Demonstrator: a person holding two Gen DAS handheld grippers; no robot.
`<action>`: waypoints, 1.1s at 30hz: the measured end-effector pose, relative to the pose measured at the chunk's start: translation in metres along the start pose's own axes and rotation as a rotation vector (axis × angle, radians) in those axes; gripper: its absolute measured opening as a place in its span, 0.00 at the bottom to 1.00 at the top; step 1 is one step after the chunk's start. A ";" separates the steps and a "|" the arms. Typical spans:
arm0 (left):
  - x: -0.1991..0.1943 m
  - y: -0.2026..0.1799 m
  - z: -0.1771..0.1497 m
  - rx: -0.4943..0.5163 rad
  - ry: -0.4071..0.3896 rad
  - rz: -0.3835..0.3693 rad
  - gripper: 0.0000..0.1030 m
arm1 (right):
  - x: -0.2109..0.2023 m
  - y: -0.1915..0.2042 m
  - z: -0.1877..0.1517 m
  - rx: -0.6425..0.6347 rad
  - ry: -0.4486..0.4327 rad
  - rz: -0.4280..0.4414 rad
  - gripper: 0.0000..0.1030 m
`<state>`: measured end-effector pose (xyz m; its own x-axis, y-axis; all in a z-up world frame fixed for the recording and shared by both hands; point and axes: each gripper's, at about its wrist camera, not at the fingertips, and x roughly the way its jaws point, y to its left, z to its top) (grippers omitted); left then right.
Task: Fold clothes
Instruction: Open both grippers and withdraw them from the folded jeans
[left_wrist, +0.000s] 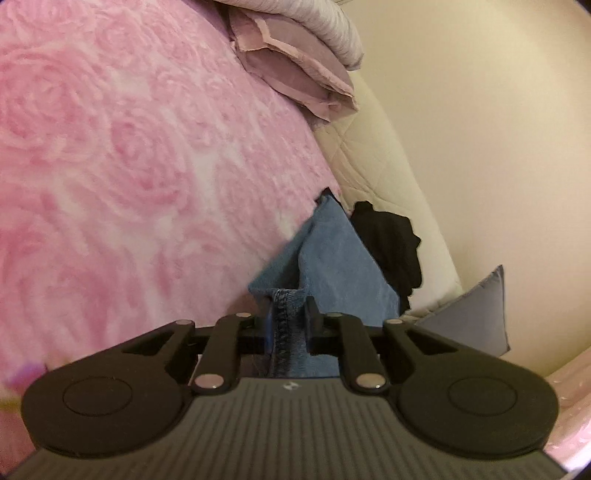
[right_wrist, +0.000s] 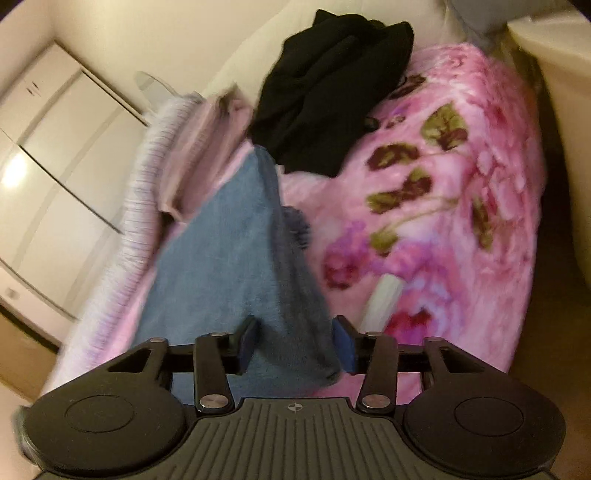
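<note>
Jeans (left_wrist: 332, 266) lie on the pink blanket (left_wrist: 110, 166), stretched between the two tongs. The left gripper (left_wrist: 286, 325) is pinching a stitched denim seam between its pads; the right gripper (right_wrist: 295, 341) stands spread, its pads to either side of a denim edge and not yet closed on it. My guess is that a fold is being set up; next the right one needs to close on that edge. I count one pair of jeans, one black garment (right_wrist: 332, 92) heaped just beyond them, and one folded lilac stack (left_wrist: 295, 62) farther off.

Left hand-held gripper (left_wrist: 287, 325) clamped, right hand-held gripper (right_wrist: 297, 343) spread
</note>
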<state>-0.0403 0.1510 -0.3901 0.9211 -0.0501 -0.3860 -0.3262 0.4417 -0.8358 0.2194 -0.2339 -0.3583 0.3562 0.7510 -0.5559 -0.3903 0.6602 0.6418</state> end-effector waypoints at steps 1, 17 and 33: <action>0.005 0.004 -0.001 0.001 0.000 0.019 0.11 | 0.006 -0.001 0.000 0.012 0.010 -0.013 0.36; 0.028 -0.075 0.034 0.387 0.000 0.167 0.36 | -0.009 0.020 0.059 -0.142 -0.007 -0.034 0.40; 0.149 -0.049 0.086 0.047 0.198 -0.032 0.16 | 0.068 0.039 0.118 -0.284 0.046 0.042 0.11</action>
<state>0.1311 0.1989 -0.3732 0.8696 -0.2385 -0.4324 -0.2824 0.4782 -0.8316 0.3283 -0.1586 -0.3087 0.2981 0.7730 -0.5600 -0.6282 0.6006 0.4946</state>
